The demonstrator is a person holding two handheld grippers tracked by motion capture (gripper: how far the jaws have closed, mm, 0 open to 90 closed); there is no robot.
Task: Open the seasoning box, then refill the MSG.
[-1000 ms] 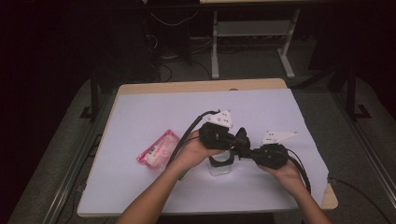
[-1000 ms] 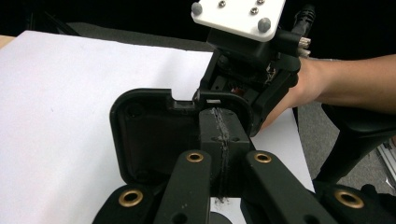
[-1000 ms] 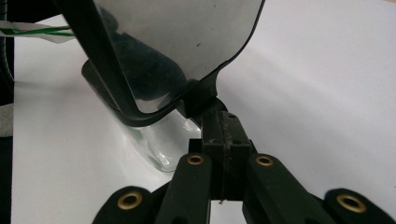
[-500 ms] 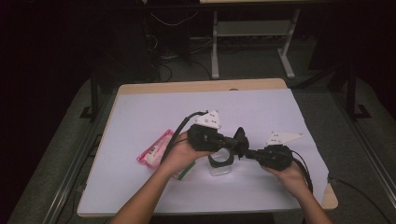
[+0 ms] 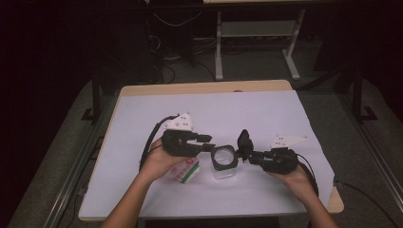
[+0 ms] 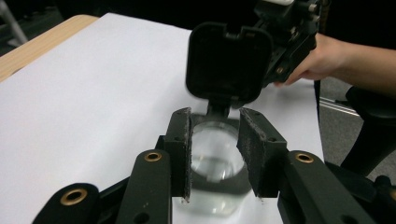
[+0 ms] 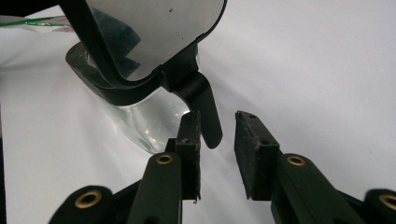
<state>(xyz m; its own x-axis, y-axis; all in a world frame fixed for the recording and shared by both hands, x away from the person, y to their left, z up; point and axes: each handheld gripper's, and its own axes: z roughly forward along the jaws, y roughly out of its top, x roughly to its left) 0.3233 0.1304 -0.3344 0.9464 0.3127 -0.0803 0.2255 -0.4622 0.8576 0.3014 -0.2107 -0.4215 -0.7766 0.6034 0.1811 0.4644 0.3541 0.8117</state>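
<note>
A clear glass jar (image 5: pixel 224 166) with a black rim stands near the middle of the white table (image 5: pixel 142 123), a bit toward the near edge. Its black flip lid (image 5: pixel 244 141) is open and stands up on the jar's right side.

The left gripper (image 5: pixel 211 146) is just left of the jar. Its jaws have just been opening; in the left gripper view they sit on each side of the jar (image 6: pixel 215 158), and I cannot tell if they touch it.

The right gripper (image 5: pixel 251 156) is just right of the jar. Its jaws have been opening too. The lid's tab (image 7: pixel 205 114) is between them, not squeezed.

A pink packet (image 5: pixel 186 171) lies by the left hand (image 5: pixel 159 164).
</note>
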